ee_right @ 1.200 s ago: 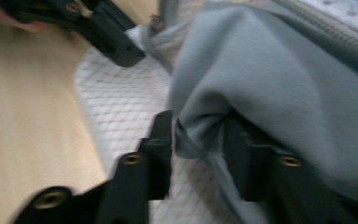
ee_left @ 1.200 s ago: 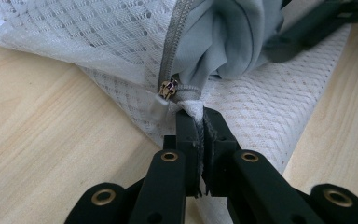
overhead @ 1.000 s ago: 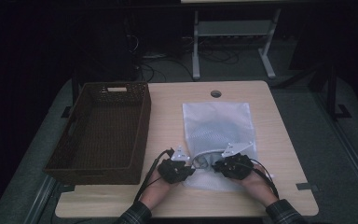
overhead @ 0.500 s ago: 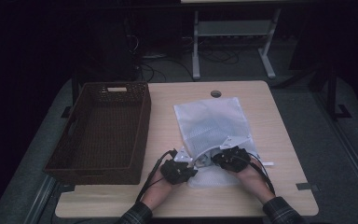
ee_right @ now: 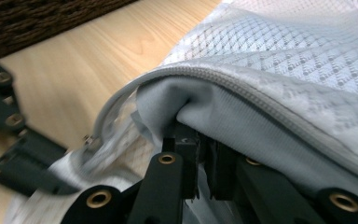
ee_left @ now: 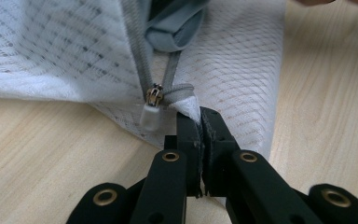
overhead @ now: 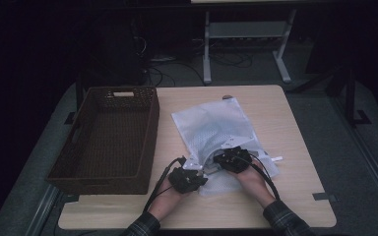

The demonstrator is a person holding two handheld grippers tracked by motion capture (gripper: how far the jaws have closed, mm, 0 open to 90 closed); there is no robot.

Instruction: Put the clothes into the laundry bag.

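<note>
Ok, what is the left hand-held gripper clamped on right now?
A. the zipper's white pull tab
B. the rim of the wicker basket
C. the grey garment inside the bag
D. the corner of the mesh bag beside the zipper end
D: in the left gripper view the left hand-held gripper pinches the mesh laundry bag at its corner, with the zipper pull hanging free just beside it.

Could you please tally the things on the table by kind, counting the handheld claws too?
Mesh zip bag: 1
Grey garment inside the bag: 1
Wicker basket: 1
Claws, left claw and right claw: 2
Total: 5
</note>
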